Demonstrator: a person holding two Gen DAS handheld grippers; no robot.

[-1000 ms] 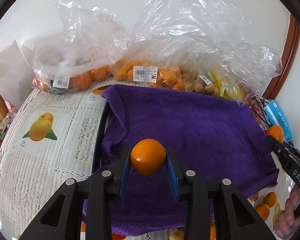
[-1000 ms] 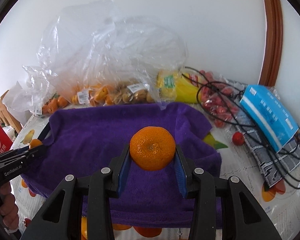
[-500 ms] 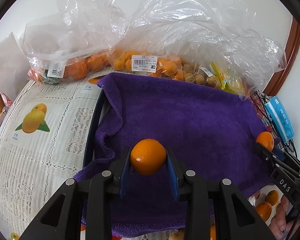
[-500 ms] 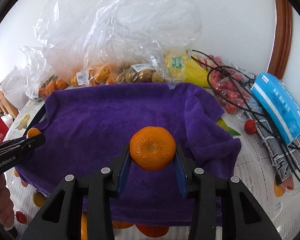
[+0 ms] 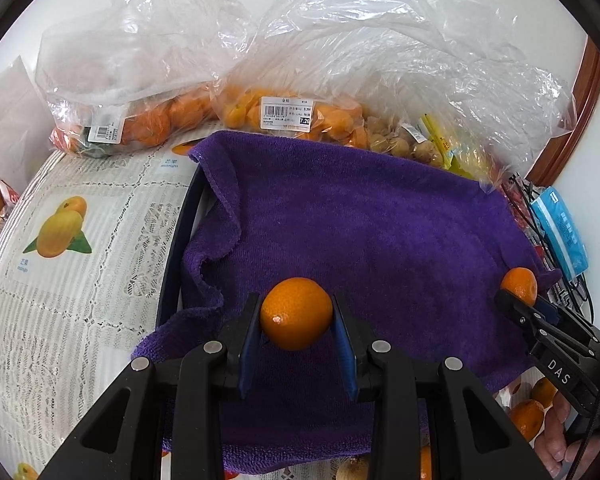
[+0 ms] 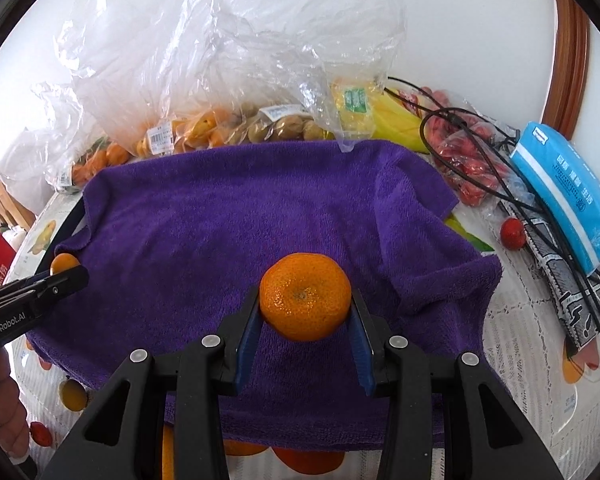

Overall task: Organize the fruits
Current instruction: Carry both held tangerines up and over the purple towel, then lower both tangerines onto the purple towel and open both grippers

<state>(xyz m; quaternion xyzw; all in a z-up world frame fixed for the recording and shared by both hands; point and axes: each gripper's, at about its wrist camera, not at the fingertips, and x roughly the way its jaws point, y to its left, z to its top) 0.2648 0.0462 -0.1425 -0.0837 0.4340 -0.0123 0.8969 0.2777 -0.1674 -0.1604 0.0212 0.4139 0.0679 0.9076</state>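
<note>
- The left gripper (image 5: 296, 330) is clamped on a small orange (image 5: 296, 313), its blue pads pressing the fruit from both sides; the orange hangs over the near part of the purple towel (image 5: 360, 232).
- The right gripper (image 6: 305, 326) is clamped the same way on a second orange (image 6: 305, 296), slightly bigger, with its stem dimple facing the camera, also above the near part of the towel.
- Seen from the left wrist, the right gripper and its orange sit at the towel's right edge; from the right wrist, the left gripper reaches in at the towel's left edge.
- The towel is spread over a dark-rimmed tray (image 5: 180, 240), whose rim shows only along the towel's left side.
- Behind the towel, against the wall, lie clear plastic bags (image 5: 300, 112) of orange fruit with price labels, and next to them a bag of small brown fruit (image 6: 284, 128).
- To the right of the towel are a bag of small red fruit (image 6: 468, 164), a black cable (image 6: 480, 148), a blue packet (image 6: 568, 192) and one loose red fruit (image 6: 513, 233).
- More loose oranges (image 6: 308, 462) lie just in front of the towel's near edge, on the fruit-printed tablecloth (image 5: 80, 248).
- A hand (image 6: 4, 404) shows at the towel's lower left, gripping the left gripper's handle.
</note>
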